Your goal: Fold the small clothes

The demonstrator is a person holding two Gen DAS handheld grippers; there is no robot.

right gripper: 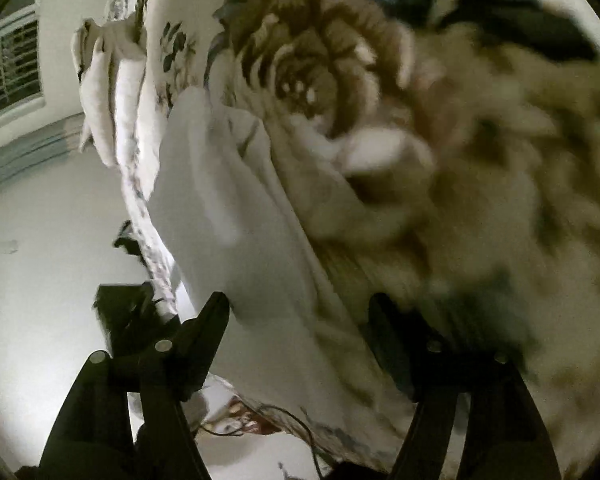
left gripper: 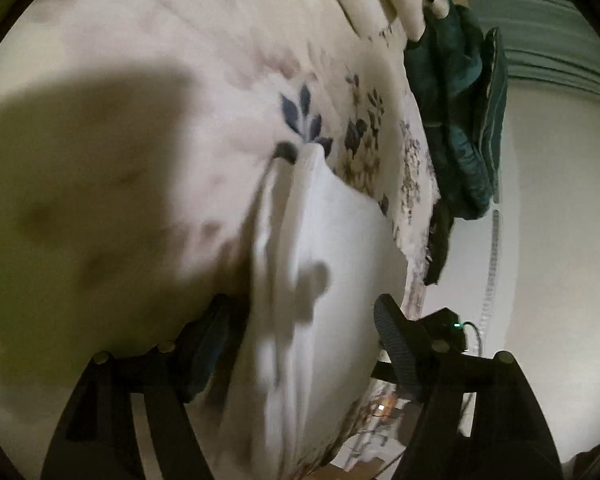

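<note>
White cloth lies between the parted jaws of both tongs. The left gripper stands wide apart over a small white garment, its fingers either side of the fabric and not pressing on it. The right gripper is likewise spread, astride the same garment, with no pinch visible. The garment rests on a flowered blanket near the edge of the bed, with a long crease or doubled edge running away from the tongs; motion blur hides whether this is a finished fold. Judged stage: one fold probably laid and let go, further folds and tidying still to do. Beyond, pale linens lie heaped at the blanket's far edge and a dark green jacket hangs off the side.
</note>
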